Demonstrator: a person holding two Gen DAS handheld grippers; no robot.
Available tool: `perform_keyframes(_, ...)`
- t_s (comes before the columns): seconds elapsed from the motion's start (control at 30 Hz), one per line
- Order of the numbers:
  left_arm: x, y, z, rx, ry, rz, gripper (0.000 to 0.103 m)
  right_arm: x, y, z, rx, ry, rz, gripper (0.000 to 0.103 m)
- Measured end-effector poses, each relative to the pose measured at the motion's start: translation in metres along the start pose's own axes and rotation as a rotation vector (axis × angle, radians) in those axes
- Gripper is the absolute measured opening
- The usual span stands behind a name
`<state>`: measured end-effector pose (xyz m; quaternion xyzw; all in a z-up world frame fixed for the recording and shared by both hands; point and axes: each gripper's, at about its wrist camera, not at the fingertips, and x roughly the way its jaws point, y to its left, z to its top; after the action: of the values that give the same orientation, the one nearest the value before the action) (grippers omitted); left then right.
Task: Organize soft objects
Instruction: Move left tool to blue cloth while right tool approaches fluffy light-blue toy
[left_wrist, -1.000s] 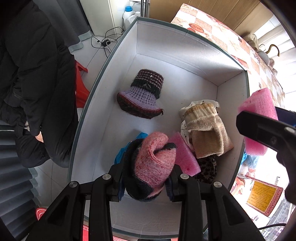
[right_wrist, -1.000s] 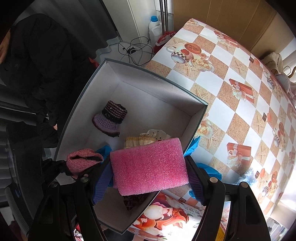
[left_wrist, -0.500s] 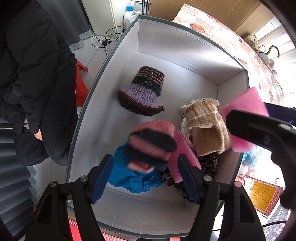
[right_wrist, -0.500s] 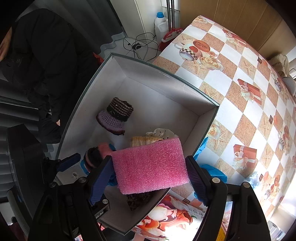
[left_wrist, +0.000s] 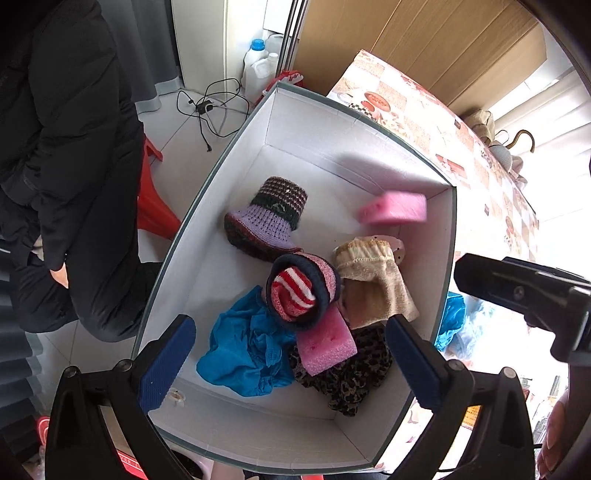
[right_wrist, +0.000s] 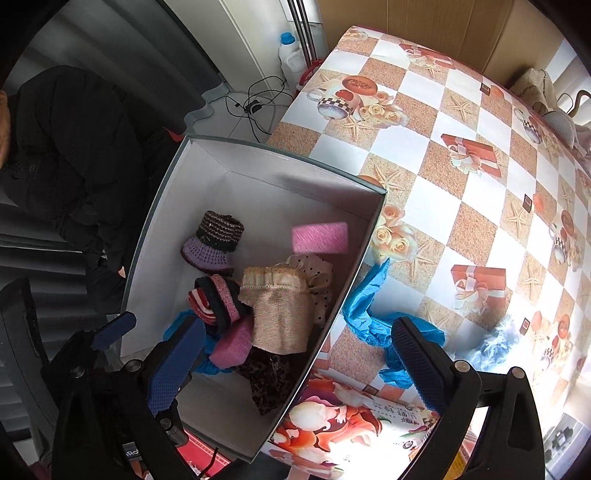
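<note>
Above the box (left_wrist: 207, 206), the left claw (left_wrist: 288, 354) stands wide with nothing between its ribbed blue pads; its jaws have just been opening. A rolled knit hat (left_wrist: 301, 290), pink with a dark band and red-white stripes, lies below it on the pile, free of the pads. Over the box's right wall, the right claw (right_wrist: 295, 363) is wide too, jaws just opened and empty. A pink foam block (right_wrist: 320, 237) shows blurred towards the far right corner of the box; whether it has landed I cannot tell. Inside the white-lined box lie a crocheted purple hat (left_wrist: 269, 218) at the far left, a beige knit (left_wrist: 373, 280), a second foam slab (left_wrist: 325, 341), crumpled blue cloth (left_wrist: 240, 350) and leopard-print fabric (left_wrist: 351, 376). More blue cloth (right_wrist: 373, 314) lies on the bench (right_wrist: 443, 177), which has a checked oilcloth. A person in black (left_wrist: 66, 166) crouches on the left on a tiled floor (left_wrist: 184, 125).
</note>
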<state>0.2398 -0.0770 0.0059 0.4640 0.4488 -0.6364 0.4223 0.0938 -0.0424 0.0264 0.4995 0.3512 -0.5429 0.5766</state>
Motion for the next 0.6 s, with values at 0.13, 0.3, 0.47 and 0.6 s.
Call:
perform_keyframes(0.13, -0.002, -0.003, -0.003, 0.018, 0.029, 0.01, 0.103, -0.005, -0.002, -0.006, 0.004, 0.013, 0.02, 0.101)
perform_keyframes(0.3, -0.022, -0.031, -0.007, 0.11, 0.017, -0.002, 0.103, -0.023, -0.028, -0.015, 0.09, 0.043, 0.065, 0.101)
perform_keyframes(0.47, -0.039, -0.088, -0.012, 0.304, 0.011, -0.029, 0.103, -0.062, -0.083, -0.045, 0.264, 0.078, 0.197, 0.101)
perform_keyframes(0.6, -0.036, -0.146, -0.018, 0.503, 0.025, -0.019, 0.103, -0.093, -0.133, -0.083, 0.401, 0.099, 0.251, 0.101)
